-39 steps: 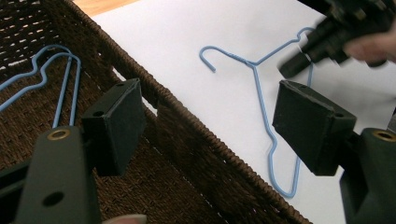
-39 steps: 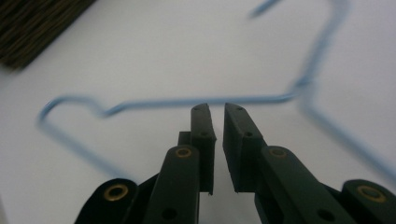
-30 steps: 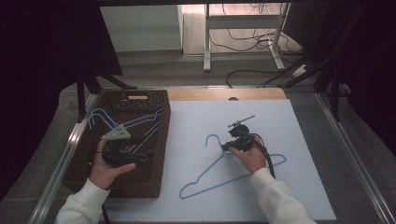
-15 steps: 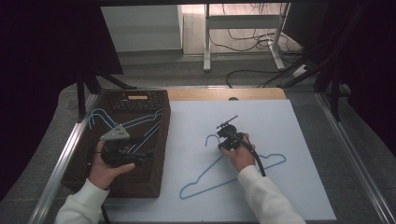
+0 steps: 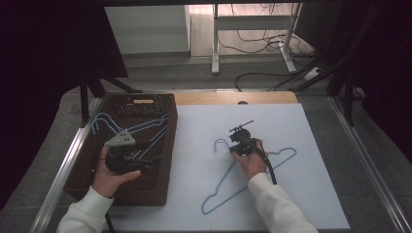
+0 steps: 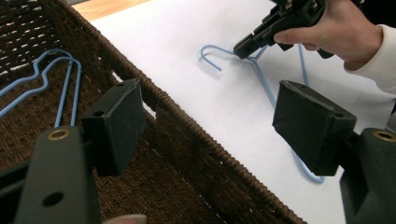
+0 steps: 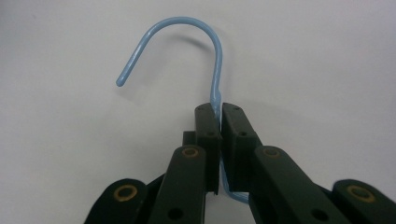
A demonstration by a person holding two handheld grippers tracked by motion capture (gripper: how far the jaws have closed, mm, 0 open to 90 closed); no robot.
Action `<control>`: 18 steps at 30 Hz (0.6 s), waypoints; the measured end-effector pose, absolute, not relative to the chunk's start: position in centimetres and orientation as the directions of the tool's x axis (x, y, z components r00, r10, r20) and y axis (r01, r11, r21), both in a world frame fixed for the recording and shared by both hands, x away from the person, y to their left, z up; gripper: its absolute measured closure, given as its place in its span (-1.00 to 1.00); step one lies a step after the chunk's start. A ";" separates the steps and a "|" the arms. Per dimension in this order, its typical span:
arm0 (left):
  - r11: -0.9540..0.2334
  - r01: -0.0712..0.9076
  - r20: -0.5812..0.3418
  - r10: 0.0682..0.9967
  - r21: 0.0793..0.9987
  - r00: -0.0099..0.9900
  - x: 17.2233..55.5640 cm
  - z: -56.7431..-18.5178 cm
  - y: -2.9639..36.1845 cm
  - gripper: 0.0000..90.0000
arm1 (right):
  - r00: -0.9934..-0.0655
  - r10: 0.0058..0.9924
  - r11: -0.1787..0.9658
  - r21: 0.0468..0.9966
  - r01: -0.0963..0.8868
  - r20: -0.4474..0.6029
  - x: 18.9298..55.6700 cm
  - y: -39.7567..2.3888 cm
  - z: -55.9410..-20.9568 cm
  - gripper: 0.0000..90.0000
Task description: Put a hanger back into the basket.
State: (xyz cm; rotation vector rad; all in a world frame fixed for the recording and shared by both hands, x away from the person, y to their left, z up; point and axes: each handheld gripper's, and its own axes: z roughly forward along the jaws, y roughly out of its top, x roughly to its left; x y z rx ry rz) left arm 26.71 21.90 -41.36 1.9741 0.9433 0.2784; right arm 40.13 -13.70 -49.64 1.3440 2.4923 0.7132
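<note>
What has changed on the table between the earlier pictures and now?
The right gripper slid left to the neck of the blue hanger; its jaws have just been closing and now pinch the wire below the hook. The left gripper stayed open over the basket.

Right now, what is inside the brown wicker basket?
Blue wire hangers lie in the basket, at least two. The left gripper and hand above hide part of its floor.

The white sheet (image 5: 301, 194) on the worktop lies bare around the blue hanger (image 5: 228, 189), leaving open passage there. At its left edge, the wicker basket's wall (image 6: 196, 154) blocks low sideways moves.
</note>
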 end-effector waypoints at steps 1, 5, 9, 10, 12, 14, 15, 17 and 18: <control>-0.303 0.507 -0.162 0.712 0.807 0.683 26.7 -41.3 21.8 -0.45 | -0.559 0.828 0.458 0.529 0.715 0.038 40.0 -13.8 -49.4 0.91; -0.315 0.500 -0.154 0.706 0.807 0.692 26.4 -40.7 20.9 -0.44 | -0.561 0.826 0.429 0.585 0.688 0.056 39.3 -14.3 -48.2 0.91; -0.330 0.496 -0.149 0.695 0.803 0.703 26.2 -40.3 19.7 -0.44 | -0.565 0.822 0.409 0.616 0.673 0.071 38.7 -14.7 -47.6 0.91; -0.330 0.500 -0.152 0.695 0.801 0.702 26.3 -40.2 19.4 -0.44 | -0.565 0.822 0.408 0.619 0.672 0.071 38.7 -14.8 -47.5 0.91; -0.330 0.507 -0.157 0.696 0.796 0.701 26.3 -40.1 18.8 -0.44 | -0.566 0.821 0.403 0.622 0.671 0.079 38.6 -14.9 -47.4 0.91; -0.337 0.513 -0.158 0.696 0.789 0.701 26.2 -39.9 18.0 -0.44 | -0.566 0.820 0.401 0.624 0.670 0.081 38.5 -15.0 -47.4 0.91; -0.341 0.513 -0.160 0.692 0.788 0.704 26.1 -39.8 17.5 -0.44 | -0.567 0.820 0.401 0.624 0.670 0.081 38.5 -15.0 -47.4 0.91; -0.353 0.510 -0.158 0.681 0.784 0.715 25.8 -39.6 16.5 -0.44 | -0.568 0.819 0.399 0.627 0.669 0.085 38.5 -15.1 -47.4 0.91; -0.358 0.511 -0.161 0.676 0.781 0.719 25.8 -39.5 15.9 -0.44 | -0.567 0.819 0.396 0.629 0.669 0.088 38.5 -15.1 -47.4 0.91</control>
